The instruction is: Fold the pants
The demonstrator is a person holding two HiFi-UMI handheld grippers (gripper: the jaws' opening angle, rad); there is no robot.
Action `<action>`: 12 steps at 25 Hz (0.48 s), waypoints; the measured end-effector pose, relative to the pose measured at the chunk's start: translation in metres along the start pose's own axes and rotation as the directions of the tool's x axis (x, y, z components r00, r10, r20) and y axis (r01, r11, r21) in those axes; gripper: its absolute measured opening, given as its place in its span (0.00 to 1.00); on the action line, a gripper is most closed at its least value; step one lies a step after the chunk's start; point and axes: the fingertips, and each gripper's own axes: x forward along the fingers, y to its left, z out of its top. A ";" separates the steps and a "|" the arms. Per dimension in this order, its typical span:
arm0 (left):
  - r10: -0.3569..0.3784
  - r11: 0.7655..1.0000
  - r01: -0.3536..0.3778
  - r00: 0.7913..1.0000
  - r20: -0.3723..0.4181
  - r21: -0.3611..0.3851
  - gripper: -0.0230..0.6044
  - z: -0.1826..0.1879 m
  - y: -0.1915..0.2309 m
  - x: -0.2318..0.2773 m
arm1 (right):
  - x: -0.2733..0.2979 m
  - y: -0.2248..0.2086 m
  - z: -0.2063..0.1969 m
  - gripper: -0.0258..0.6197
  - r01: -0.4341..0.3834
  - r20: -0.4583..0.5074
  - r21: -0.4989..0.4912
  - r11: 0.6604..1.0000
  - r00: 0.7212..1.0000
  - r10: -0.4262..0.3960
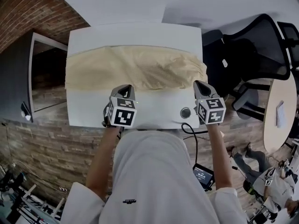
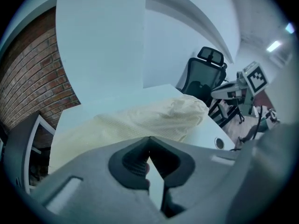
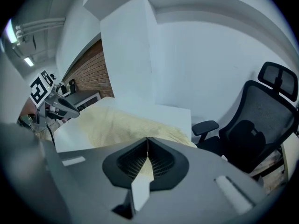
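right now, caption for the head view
Jaws shut, left gripper and right gripper at the near edge of cream-yellow fabric pants spread across a white rectangular table.

Pants' point(image 2: 154, 118) near edge was hidden behind left gripper point(image 2: 149, 141) body, likewise behind right gripper point(image 3: 148, 141). Table's point(image 1: 88, 115) near edge lay partly under person point(image 1: 149, 171). Round table point(image 1: 280, 111) was cut off at right. Floor display point(image 1: 203, 174) was too small to read.

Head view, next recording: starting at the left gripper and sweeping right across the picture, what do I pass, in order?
left gripper → round cable grommet in the white table → right gripper → black office chair → round wooden table
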 end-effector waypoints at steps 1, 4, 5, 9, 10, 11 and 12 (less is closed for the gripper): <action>-0.004 1.000 0.004 1.000 -0.003 0.006 0.04 0.004 -0.009 0.003 | -0.002 -0.008 -0.003 0.06 0.002 0.002 0.012 1.000 1.000 -0.002; -0.019 1.000 0.020 1.000 -0.012 0.015 0.04 0.015 -0.037 0.013 | -0.004 -0.026 -0.017 0.07 -0.007 -0.004 0.057 0.998 1.000 0.007; -0.024 1.000 0.024 1.000 -0.014 0.018 0.04 0.019 -0.046 0.017 | -0.004 -0.032 -0.022 0.11 -0.013 -0.009 0.068 0.998 1.000 0.013; -0.024 0.999 0.025 1.000 -0.015 0.035 0.04 0.035 -0.075 0.029 | 0.002 -0.055 -0.037 0.22 -0.026 -0.016 0.095 0.995 0.999 0.028; -0.023 0.999 0.024 1.000 -0.020 0.037 0.04 0.038 -0.081 0.031 | 0.003 -0.062 -0.041 0.24 -0.026 -0.018 0.108 0.994 0.999 0.029; -0.023 0.999 0.024 0.999 -0.026 0.039 0.04 0.040 -0.087 0.033 | 0.006 -0.069 -0.045 0.25 -0.025 -0.023 0.124 0.992 0.999 0.028; -0.023 0.999 0.025 0.999 -0.033 0.040 0.04 0.041 -0.094 0.035 | 0.008 -0.076 -0.050 0.27 -0.024 -0.032 0.141 0.990 0.999 0.029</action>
